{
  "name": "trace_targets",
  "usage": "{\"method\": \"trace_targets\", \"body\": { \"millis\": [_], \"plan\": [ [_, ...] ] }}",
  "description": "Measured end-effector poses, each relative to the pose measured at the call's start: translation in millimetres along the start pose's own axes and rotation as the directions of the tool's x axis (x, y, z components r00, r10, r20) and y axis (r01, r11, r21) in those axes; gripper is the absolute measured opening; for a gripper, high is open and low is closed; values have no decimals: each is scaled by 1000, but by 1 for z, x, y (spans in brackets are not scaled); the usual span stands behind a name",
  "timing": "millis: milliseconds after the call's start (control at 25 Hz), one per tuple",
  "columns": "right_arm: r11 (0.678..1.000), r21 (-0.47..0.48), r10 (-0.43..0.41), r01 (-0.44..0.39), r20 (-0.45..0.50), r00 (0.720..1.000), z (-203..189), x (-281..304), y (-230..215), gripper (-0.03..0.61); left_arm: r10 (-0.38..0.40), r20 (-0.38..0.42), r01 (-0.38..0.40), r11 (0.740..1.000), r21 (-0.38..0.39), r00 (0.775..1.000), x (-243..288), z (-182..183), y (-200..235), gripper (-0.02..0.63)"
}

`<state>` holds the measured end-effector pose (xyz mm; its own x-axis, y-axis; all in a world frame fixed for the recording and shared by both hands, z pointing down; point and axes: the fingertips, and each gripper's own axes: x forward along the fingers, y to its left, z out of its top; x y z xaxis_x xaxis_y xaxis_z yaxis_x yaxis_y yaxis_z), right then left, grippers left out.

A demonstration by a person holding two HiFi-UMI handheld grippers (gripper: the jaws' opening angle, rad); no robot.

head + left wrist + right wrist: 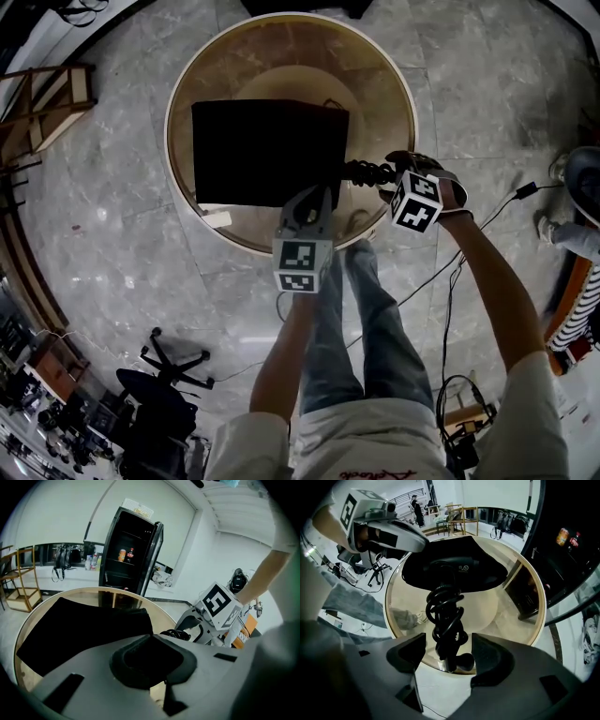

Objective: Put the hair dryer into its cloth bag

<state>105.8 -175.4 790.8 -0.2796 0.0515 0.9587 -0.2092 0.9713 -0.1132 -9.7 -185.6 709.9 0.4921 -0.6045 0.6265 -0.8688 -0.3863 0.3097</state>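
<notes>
- Table, round, with a clear glass top and a pale wooden rim [170, 131] [18, 644] [543, 620]; the floor shows through the glass.
- Person's legs in blue jeans [375, 319] stand at the near edge of the worktop.
- Flat black rectangular cloth bag [267, 155] [79, 630] [492, 573] lies across the middle of the worktop. Its left side reaches toward the left edge, and its open side faces the right edge.
- Black hair dryer with its coiled black cord wound round the handle [370, 172] [176, 633] [447, 616] lies at the bag's open right side. Its head rests in the bag's mouth, black against black, so how deep it sits cannot be told. The cord-wrapped handle sticks out toward the right edge of the worktop.
- Left gripper, grey with a marker cube [314, 199] [152, 662] [423, 538], reaches over the near edge. Its fingers are pressed together on the bag's near right corner, at the mouth, pinching the cloth.
- Right gripper, also grey with a marker cube [392, 178] [187, 629] [449, 653], comes in from the right edge. Its fingers are spread, and the end of the dryer's handle stands between them with a gap showing on each side.
</notes>
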Motion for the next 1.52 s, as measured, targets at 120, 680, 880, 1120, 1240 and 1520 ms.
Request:
{"method": "trace_targets", "body": {
  "millis": [120, 680, 880, 1120, 1240, 1520],
  "plan": [
    [1000, -22, -2, 1, -8, 1000, 6, 6, 0, 315, 0, 0, 0, 1000, -1, 1000, 0, 0, 0, 37],
    [998, -62, -20, 16, -69, 997, 12, 17, -3, 235, -11, 7, 11, 1000, -19, 1000, -2, 1, 3, 37],
    [997, -72, -15, 12, -41, 999, 22, 3, 0, 230, -13, 11, 13, 1000, -15, 1000, -5, 3, 3, 37],
    [995, -103, -21, 16, -40, 999, 31, -6, -1, 229, -22, 19, 23, 1000, -16, 1000, -7, 8, -1, 37],
    [995, -100, -22, 18, -33, 999, 41, -3, -2, 227, -29, 27, 30, 999, -20, 999, -7, 10, -2, 37],
    [993, -114, -22, 20, -21, 1000, 71, 5, -1, 227, -54, 31, 54, 999, -7, 998, -10, 11, -6, 37]
  ]
}}
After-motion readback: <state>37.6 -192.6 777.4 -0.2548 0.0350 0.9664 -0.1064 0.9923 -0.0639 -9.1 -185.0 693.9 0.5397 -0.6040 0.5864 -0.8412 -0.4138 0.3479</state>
